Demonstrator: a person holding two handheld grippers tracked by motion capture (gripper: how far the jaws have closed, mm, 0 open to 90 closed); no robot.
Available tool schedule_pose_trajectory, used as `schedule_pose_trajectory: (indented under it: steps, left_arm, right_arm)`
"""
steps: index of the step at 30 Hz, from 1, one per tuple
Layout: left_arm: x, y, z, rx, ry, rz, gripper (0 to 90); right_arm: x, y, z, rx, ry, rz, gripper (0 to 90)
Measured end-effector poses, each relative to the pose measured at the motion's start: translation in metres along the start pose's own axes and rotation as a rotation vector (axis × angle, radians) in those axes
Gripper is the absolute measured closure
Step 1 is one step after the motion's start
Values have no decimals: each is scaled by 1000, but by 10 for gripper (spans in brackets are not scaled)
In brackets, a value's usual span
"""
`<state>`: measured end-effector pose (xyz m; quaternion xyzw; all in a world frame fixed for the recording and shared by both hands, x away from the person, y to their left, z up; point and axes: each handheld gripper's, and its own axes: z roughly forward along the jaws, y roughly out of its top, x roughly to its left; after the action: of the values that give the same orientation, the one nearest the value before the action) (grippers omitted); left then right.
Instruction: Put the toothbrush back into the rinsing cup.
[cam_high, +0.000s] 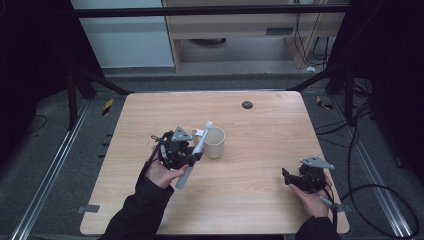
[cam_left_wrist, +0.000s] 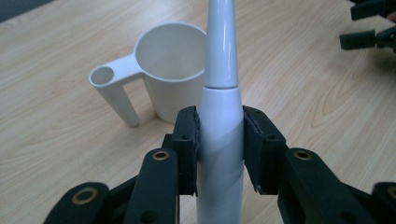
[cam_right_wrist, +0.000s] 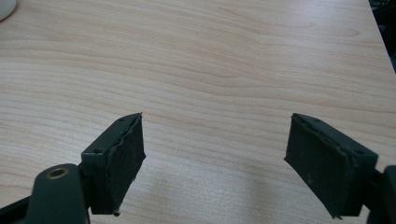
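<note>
Left tongs (cam_high: 192, 157) grip a white toothbrush (cam_high: 196, 152) beside the mug (cam_high: 214, 142).
High view: toothbrush slants, tip seemingly over the mug's rim, mid-counter (cam_high: 260, 200); right tongs (cam_high: 287, 176) rest near right. Left gripper view: pads (cam_left_wrist: 188, 140) clamp its handle. Right gripper view: jaws wide, nothing between.

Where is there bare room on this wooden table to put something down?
Free: the far table strip behind the white plastic cup, and the middle between cup and right gripper. Crowded: near the cup, where the left gripper holds the white electric toothbrush handle.
</note>
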<state>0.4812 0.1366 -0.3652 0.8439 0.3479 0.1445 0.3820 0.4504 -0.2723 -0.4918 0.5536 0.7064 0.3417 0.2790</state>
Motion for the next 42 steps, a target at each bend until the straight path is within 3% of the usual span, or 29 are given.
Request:
schedule_pose_trajectory:
  steps: [8, 28, 42]
  left_arm:
    - [8, 12, -7, -114, 36, -32, 672]
    - [26, 40, -14, -321, 131, -87, 672]
    - [35, 52, -3, -405, 145, -127, 672]
  right_arm:
    - [0, 0, 0, 2, -7, -6, 196]
    - [0, -1, 0, 3, -8, -9, 195]
    - [1, -2, 2, 6, -3, -12, 191]
